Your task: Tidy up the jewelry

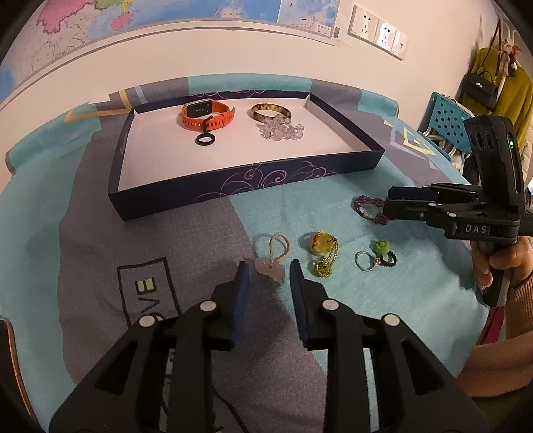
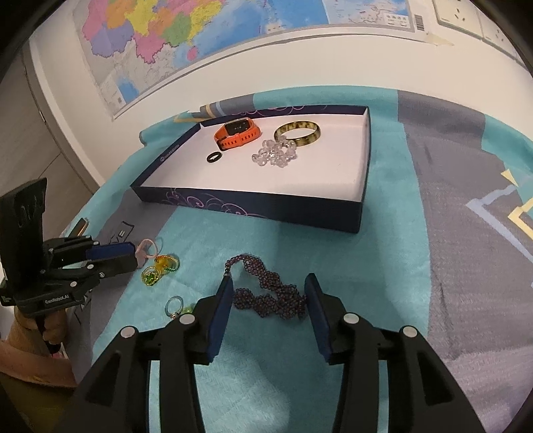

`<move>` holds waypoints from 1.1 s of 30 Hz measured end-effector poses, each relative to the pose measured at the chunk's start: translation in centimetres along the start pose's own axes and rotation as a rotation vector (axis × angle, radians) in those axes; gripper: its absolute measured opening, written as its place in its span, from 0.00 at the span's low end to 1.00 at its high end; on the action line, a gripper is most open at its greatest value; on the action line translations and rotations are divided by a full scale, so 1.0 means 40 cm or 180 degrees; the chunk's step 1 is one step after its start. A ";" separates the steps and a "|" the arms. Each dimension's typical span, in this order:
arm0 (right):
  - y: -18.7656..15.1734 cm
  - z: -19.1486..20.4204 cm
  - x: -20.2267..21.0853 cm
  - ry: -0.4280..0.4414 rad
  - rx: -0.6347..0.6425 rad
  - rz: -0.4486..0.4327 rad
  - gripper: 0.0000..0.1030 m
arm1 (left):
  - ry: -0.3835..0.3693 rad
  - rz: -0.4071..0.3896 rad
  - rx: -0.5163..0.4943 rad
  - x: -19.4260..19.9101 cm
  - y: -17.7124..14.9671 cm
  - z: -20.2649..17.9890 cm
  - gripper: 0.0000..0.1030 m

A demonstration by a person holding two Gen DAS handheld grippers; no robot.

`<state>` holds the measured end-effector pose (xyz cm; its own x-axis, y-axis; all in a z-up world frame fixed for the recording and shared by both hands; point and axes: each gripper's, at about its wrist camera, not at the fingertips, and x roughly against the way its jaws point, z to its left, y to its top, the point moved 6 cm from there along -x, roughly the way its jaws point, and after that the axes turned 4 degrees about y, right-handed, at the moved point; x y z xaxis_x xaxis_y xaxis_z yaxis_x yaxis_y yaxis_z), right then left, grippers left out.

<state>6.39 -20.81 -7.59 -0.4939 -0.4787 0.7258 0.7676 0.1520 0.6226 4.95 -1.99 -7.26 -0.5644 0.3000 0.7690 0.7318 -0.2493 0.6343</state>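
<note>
A dark blue tray (image 1: pixel 240 186) (image 2: pixel 266 213) holds an orange watch (image 1: pixel 206 115) (image 2: pixel 238 133), a black ring (image 1: pixel 206 139), a yellow-brown bangle (image 1: pixel 269 111) (image 2: pixel 298 133) and clear beads (image 1: pixel 281 130) (image 2: pixel 274 153). On the cloth lie a pink charm on a cord (image 1: pixel 271 266), a yellow-green pendant (image 1: pixel 323 253) (image 2: pixel 160 266), a silver ring with a green flower ring (image 1: pixel 376 256) and a purple bead bracelet (image 2: pixel 269 293) (image 1: pixel 368 208). My left gripper (image 1: pixel 266 269) (image 2: pixel 133 254) is open around the pink charm. My right gripper (image 2: pixel 266 286) (image 1: pixel 388 200) is open around the purple bracelet.
The table is covered by a teal and grey cloth (image 1: pixel 383 299). A wall with maps (image 2: pixel 200 40) and sockets (image 1: pixel 376 30) stands behind the tray. A blue perforated chair (image 1: pixel 446 120) and hanging bags (image 1: pixel 483 86) are at the far right.
</note>
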 end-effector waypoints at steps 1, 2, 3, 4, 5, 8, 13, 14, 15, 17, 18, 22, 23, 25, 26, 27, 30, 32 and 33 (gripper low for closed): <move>0.000 0.003 -0.002 -0.0014 0.0028 0.0006 0.41 | 0.0002 0.0003 -0.0001 -0.001 0.001 0.000 0.26; 0.001 0.003 -0.004 -0.0026 0.0046 0.0010 0.41 | 0.0005 0.0012 -0.0002 -0.003 0.001 -0.001 0.26; 0.001 0.006 -0.006 -0.0047 0.0076 0.0015 0.41 | 0.0008 0.0018 -0.0001 -0.006 0.001 -0.001 0.26; 0.001 0.009 -0.008 -0.0072 0.0106 0.0020 0.41 | 0.0010 0.0028 -0.0002 -0.010 0.002 -0.002 0.26; 0.000 0.012 -0.008 -0.0091 0.0129 0.0024 0.41 | 0.0010 0.0035 -0.0004 -0.012 0.001 -0.003 0.26; -0.002 0.017 -0.011 -0.0184 0.0220 0.0038 0.35 | -0.0004 0.0039 0.0004 -0.015 0.003 -0.005 0.26; -0.003 0.020 -0.014 -0.0201 0.0269 0.0053 0.21 | -0.0015 0.0035 0.0009 -0.017 0.005 -0.007 0.21; -0.004 0.021 -0.014 -0.0191 0.0276 0.0055 0.15 | -0.0021 0.0037 0.0010 -0.018 0.004 -0.007 0.21; -0.004 0.025 -0.015 -0.0152 0.0278 0.0058 0.09 | -0.0024 0.0039 0.0016 -0.018 0.003 -0.007 0.20; -0.002 0.028 -0.017 -0.0115 0.0271 0.0055 0.07 | -0.0030 0.0037 0.0029 -0.020 0.004 -0.005 0.20; -0.001 0.027 -0.017 -0.0111 0.0265 0.0051 0.07 | -0.0032 0.0036 0.0036 -0.019 0.004 -0.004 0.20; 0.008 0.030 -0.010 0.0013 0.0179 -0.0005 0.05 | -0.0022 0.0024 0.0054 -0.018 0.005 -0.001 0.19; 0.012 0.031 -0.005 0.0019 0.0176 -0.0031 0.05 | -0.0032 0.0019 0.0062 -0.016 0.006 0.000 0.19; 0.019 0.037 0.003 0.0060 0.0168 -0.0069 0.05 | -0.0046 -0.0010 0.0070 -0.009 0.011 0.002 0.19; 0.026 0.041 0.010 0.0095 0.0159 -0.0101 0.05 | -0.0046 -0.0024 0.0068 -0.005 0.015 0.002 0.19; 0.030 0.045 0.015 0.0117 0.0159 -0.0118 0.04 | -0.0044 -0.0042 0.0063 -0.001 0.019 0.003 0.19; 0.052 0.056 0.032 0.0164 0.0182 -0.0200 0.04 | -0.0045 -0.0090 0.0056 0.010 0.031 0.007 0.19; 0.066 0.061 0.040 0.0179 0.0200 -0.0247 0.04 | -0.0040 -0.0122 0.0052 0.017 0.042 0.010 0.19; 0.076 0.064 0.045 0.0202 0.0208 -0.0275 0.04 | -0.0028 -0.0150 0.0046 0.021 0.051 0.012 0.19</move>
<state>6.78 -18.98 -3.64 -0.5287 -0.5460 0.6499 0.6940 0.1629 0.7013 6.15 -1.80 -5.34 -0.5950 0.3191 0.7377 0.7100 -0.2215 0.6685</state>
